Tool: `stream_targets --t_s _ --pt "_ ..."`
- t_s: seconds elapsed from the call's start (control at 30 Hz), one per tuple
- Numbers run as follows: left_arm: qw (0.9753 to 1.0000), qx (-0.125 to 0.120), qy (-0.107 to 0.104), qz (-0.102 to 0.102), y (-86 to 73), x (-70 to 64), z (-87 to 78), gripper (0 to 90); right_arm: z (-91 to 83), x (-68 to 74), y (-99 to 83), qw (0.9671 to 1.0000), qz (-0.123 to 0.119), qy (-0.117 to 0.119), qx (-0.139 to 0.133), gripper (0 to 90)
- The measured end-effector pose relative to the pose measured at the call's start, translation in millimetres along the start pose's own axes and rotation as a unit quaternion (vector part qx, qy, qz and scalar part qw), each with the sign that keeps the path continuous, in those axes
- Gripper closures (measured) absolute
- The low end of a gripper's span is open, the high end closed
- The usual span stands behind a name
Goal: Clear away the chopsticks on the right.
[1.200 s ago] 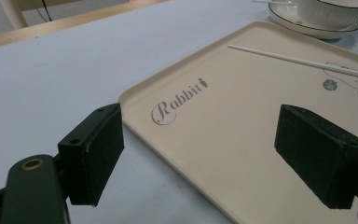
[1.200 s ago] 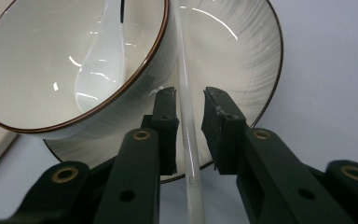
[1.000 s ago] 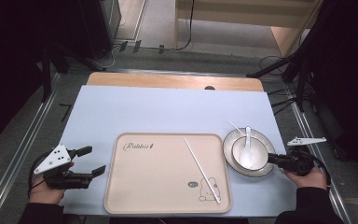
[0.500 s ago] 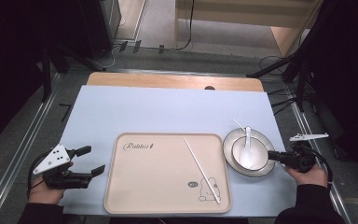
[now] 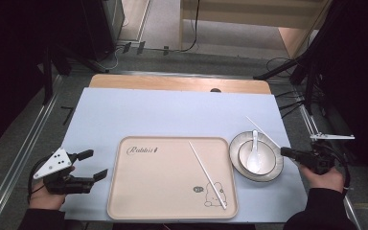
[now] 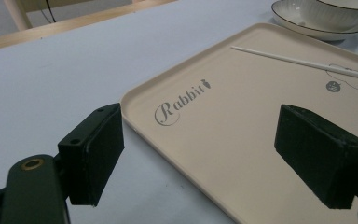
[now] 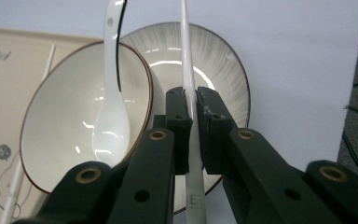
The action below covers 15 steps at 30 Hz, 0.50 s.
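Right tool (image 7: 191, 109) clamps the chopstick (image 7: 186, 60) above the plate (image 7: 228, 74); left tool (image 6: 205, 158) gapes apart.

Dim room, grey floor (image 5: 163, 28)

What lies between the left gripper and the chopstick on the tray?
In the high view, between the left gripper and the chopstick, bare tray with "Rabbit" lettering.

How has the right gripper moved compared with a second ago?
Yes. The right gripper, shut on the chopstick, has shifted rightward, away from the plate.
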<state>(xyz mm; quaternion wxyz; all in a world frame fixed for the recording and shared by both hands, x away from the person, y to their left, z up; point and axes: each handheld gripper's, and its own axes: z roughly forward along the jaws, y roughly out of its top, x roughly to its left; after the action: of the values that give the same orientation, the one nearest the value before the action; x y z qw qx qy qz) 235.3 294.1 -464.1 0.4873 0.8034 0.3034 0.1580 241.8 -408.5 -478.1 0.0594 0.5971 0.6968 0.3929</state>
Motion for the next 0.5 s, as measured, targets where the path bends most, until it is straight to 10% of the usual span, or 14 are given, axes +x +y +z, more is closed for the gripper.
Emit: stream_targets --t_s 0.5 --pt "1.0000 0.002 0.002 -0.001 -0.1 0.1 -0.8 16.3 -21.7 40.5 9.8 0.9993 -0.006 -0.018 -0.032 84.8"
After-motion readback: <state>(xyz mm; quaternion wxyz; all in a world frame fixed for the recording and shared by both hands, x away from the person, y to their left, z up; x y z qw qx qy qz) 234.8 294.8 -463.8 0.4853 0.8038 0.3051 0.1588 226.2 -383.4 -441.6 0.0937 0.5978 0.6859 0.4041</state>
